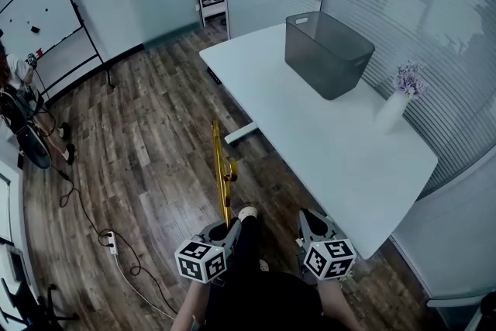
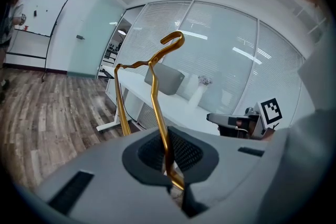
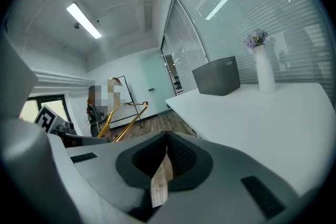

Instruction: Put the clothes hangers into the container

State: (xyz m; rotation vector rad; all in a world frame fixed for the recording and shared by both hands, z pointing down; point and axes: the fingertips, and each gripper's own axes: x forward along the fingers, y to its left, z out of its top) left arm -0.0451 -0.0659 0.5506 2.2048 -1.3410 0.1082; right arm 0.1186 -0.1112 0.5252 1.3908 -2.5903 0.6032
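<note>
A gold wire clothes hanger (image 1: 222,167) sticks out forward over the wooden floor, and my left gripper (image 1: 225,229) is shut on its lower part. In the left gripper view the hanger (image 2: 156,86) rises from between the closed jaws (image 2: 168,160), its hook at the top. The dark grey container (image 1: 328,52) stands empty at the far end of the white table (image 1: 341,159), well ahead of both grippers. My right gripper (image 1: 311,224) hovers near the table's near corner, shut with nothing in it (image 3: 167,148). From it I see the container (image 3: 216,77) and the hanger (image 3: 126,117).
A white vase with purple flowers (image 1: 397,105) stands on the table to the right of the container. A whiteboard (image 1: 43,23) and a person (image 1: 17,108) are at the far left. A power strip with its cable (image 1: 111,243) lies on the floor left of me.
</note>
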